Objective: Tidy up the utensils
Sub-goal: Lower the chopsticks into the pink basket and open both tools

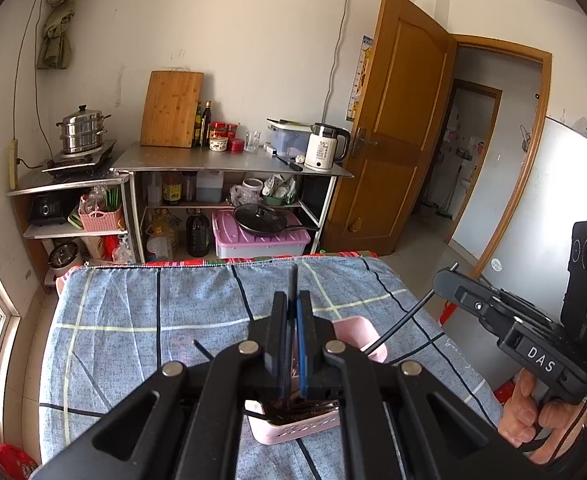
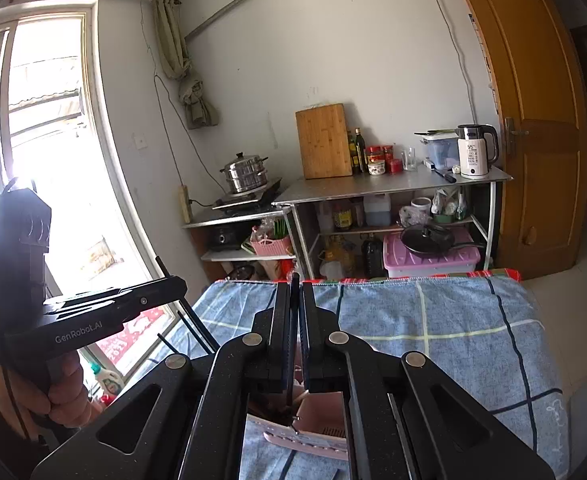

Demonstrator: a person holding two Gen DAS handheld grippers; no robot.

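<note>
Meanwhile each claw, left (image 1: pixel 293 304) and right (image 2: pixel 294 300), pinches a dark chopstick (image 1: pixel 293 282), seemingly above the pink basket (image 1: pixel 293 430).

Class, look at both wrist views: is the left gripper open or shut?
Shut. The left gripper has its jaws clamped on a thin black chopstick that sticks out past them, above the pink basket.

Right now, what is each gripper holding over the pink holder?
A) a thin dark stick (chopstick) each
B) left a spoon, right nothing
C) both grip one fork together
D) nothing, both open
A: the left gripper is shut on a thin dark chopstick, and the right gripper is shut on its own chopstick, both above the pink holder on the blue checked cloth.
</note>
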